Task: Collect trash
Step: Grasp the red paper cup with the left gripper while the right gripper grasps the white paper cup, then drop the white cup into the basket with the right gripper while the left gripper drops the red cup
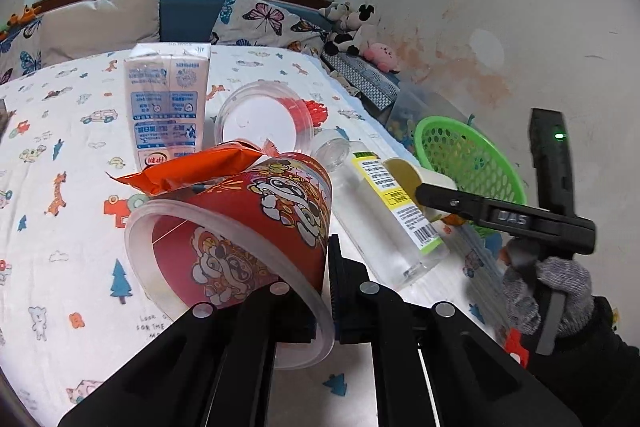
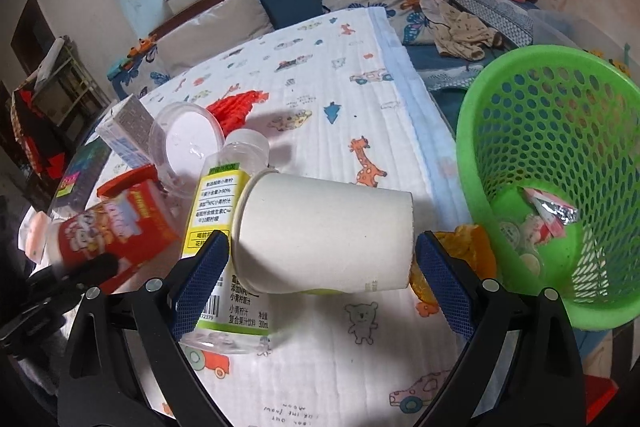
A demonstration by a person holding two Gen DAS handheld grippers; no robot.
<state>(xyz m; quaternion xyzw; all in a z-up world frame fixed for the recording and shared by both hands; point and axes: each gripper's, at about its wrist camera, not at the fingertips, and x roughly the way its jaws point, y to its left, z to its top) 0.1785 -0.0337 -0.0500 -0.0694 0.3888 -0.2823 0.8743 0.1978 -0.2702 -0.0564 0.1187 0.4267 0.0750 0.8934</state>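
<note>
My left gripper [image 1: 320,291] is shut on the rim of a red noodle cup [image 1: 240,227] and holds it tilted above the bed; an orange wrapper [image 1: 188,171] pokes out of it. The cup also shows in the right wrist view [image 2: 116,231]. My right gripper [image 2: 320,267] holds a white paper cup [image 2: 324,235] sideways between its blue pads [image 2: 200,279], end to end. A clear juice bottle [image 2: 224,211] lies under it, also in the left wrist view [image 1: 384,211]. The green mesh basket [image 2: 560,99] stands to the right with wrappers inside.
A milk carton [image 1: 168,99], a clear plastic lid [image 1: 264,119] and a red paper piece [image 2: 236,107] lie on the printed blanket [image 2: 340,75]. Orange peel [image 2: 464,247] lies by the basket. Pillows and plush toys [image 1: 352,27] sit behind.
</note>
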